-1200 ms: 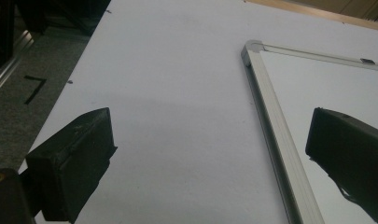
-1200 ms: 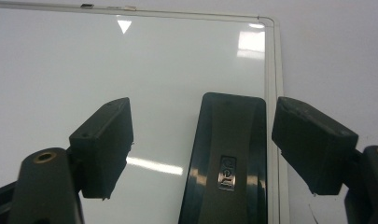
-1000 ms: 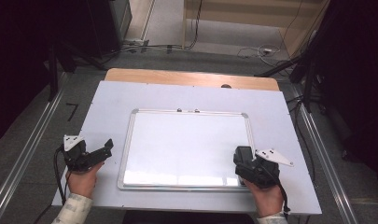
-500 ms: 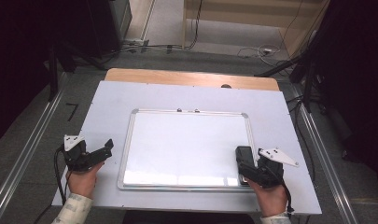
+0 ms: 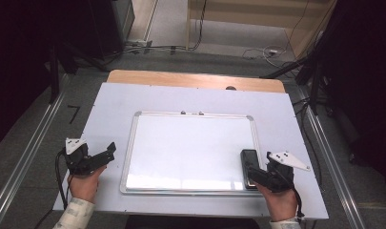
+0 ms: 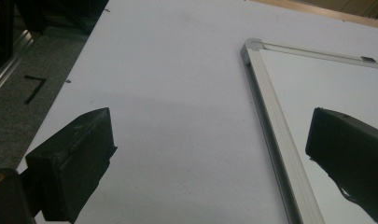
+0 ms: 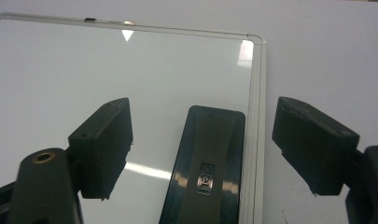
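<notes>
Flat on the whiteboard [image 5: 190, 148], at its near right corner, lies the black eraser [image 5: 249, 168], its long axis running near to far along the right frame. Spread jaws of the right hand-held gripper [image 7: 219, 149] flank it without touching. Left hand-held gripper [image 5: 102, 155] hovers spread over the desk [image 5: 109, 100], left of the board.

Whiteboard [image 5: 190, 148] lies flat, centred on white table [image 5: 276, 109]. Black eraser [image 5: 249, 168] rests on its near right corner, right gripper [image 5: 258, 175] at it. Left gripper [image 5: 102, 155] sits beside board's left edge
</notes>
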### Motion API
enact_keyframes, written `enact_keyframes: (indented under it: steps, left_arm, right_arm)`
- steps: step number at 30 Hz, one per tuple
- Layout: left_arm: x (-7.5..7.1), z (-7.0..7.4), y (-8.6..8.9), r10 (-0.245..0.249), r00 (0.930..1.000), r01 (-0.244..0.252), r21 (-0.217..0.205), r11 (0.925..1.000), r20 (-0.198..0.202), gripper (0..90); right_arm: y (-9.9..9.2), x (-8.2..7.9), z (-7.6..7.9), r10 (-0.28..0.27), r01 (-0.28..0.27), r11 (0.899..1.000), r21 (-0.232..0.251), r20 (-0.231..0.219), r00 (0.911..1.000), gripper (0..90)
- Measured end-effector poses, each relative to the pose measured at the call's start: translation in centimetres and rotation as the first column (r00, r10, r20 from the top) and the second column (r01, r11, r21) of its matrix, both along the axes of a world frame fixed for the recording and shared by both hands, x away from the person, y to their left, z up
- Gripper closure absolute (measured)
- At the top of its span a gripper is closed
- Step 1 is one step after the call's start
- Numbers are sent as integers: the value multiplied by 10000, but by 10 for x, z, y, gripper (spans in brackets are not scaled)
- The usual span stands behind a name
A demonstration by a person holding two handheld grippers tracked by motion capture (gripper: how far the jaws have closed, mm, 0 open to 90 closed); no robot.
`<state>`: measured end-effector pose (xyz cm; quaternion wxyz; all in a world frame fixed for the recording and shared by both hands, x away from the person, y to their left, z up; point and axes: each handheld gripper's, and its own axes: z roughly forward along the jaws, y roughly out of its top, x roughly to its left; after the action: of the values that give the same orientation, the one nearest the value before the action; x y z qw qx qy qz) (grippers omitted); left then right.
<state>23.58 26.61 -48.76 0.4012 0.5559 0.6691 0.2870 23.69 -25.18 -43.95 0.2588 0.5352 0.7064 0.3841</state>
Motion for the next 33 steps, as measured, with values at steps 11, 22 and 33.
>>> enact_keyframes:
  steps: [11,22,33]
  left_arm:
    - [0,0,0,2,10000,-2,2,10000,-1,15]
    - [0,0,0,-8,10000,8,10,10000,12,15]
    - [0,0,1,-30,10000,30,8,10000,27,15]
  right_arm:
    - [-7,0,2,-185,186,9998,-23,107,9998,190]
    - [-17,-1,4,-383,384,9992,-53,123,9992,191]
    - [-28,-1,4,-563,564,9984,-52,179,9983,191]
